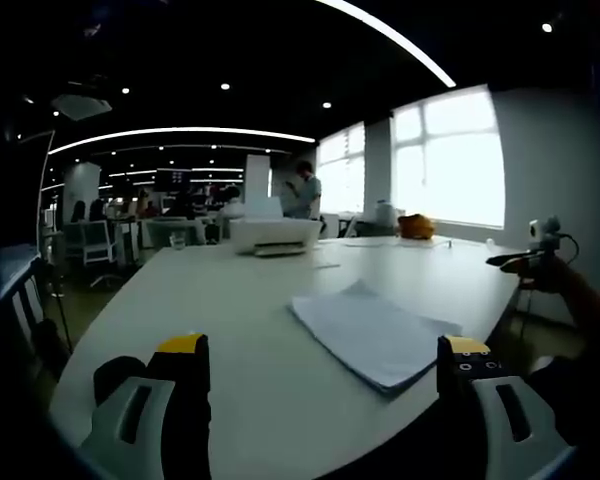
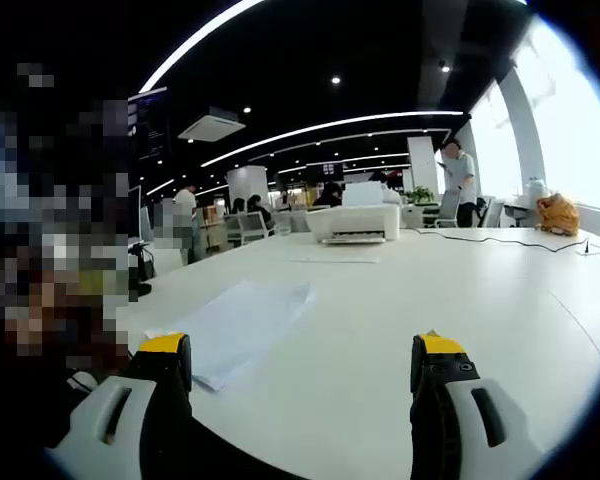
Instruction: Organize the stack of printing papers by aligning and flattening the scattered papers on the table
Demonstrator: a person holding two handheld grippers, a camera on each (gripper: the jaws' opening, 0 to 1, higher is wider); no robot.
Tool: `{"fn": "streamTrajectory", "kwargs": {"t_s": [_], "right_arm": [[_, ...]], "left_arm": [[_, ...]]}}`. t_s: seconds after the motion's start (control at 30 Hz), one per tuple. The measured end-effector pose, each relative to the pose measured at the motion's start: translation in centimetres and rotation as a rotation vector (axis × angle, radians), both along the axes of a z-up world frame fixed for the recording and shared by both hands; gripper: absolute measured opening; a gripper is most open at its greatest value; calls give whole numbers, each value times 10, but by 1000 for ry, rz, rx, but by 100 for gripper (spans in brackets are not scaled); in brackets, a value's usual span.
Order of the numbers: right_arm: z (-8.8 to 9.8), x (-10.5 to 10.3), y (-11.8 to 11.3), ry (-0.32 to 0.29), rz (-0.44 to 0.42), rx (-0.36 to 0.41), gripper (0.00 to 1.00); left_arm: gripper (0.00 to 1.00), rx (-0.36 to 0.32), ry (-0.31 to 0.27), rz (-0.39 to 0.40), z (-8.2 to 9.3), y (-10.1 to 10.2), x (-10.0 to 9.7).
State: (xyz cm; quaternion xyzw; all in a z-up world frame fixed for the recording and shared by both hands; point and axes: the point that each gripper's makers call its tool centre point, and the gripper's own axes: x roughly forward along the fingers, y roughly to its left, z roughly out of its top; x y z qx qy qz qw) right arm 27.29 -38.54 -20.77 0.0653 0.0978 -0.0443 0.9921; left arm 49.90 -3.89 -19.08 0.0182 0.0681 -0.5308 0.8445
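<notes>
Your left gripper (image 1: pixel 325 385) and right gripper (image 2: pixel 300 385) stood spread, empty. The paper stack (image 1: pixel 372 332) at 1 o'clock looked light, floppy and slippery; you should have pressed its edges, not pinched.

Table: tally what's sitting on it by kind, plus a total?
Paper stack: 1
Loose single sheet: 1
Printer: 1
Orange bag or bundle: 1
Black cable: 1
Total: 5, all on the white table. Small far items are too blurred to count.
</notes>
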Motion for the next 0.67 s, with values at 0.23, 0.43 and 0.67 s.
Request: {"fn": "streamTrajectory", "kwargs": {"t_s": [0.23,0.43,0.67], "right_arm": [[0,0,1,1,1,-2,86],[0,1,2,3,2,-2,86],[-3,2,1,7,1,2,86]], "left_arm": [[96,0,-1,-2,0,-1,-1],[96,4,-4,2,0,0,0],[96,5,-1,-1,-2,-1,0]]}}
